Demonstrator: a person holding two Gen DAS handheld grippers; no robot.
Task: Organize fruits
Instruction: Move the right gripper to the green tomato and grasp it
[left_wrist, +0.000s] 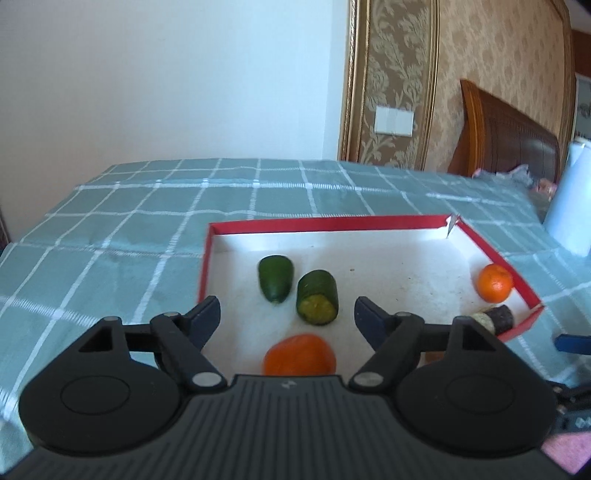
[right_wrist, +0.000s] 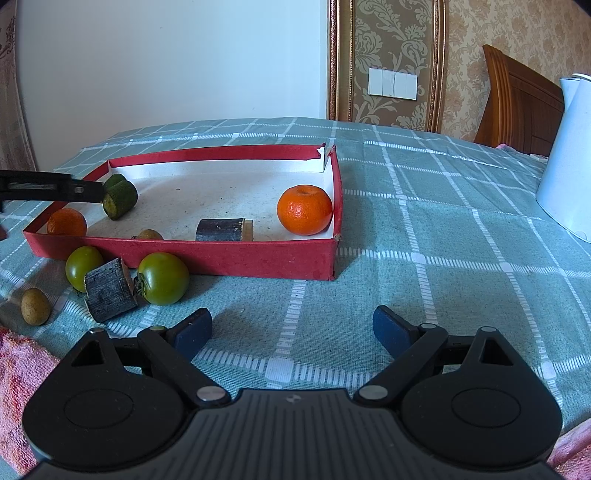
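Right wrist view showed the red tray (right_wrist: 236, 254) holding two oranges (right_wrist: 305, 210), two cucumber pieces (right_wrist: 119, 201), a dark stub (right_wrist: 223, 229) and perhaps one small brown fruit (right_wrist: 148, 234) behind its near wall. Outside, against that wall, lay two green tomatoes (right_wrist: 164, 277). Both the left gripper (left_wrist: 287, 312) and right gripper (right_wrist: 292, 326) were spread and empty, with open cloth (right_wrist: 424, 295) beside the tray.

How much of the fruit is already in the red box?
Done: two oranges, cucumber pieces and a dark chunk lie in the red box. In hand: nothing; both tools, left and right, are open. Left: two green tomatoes, another chunk and a small brown fruit outside.
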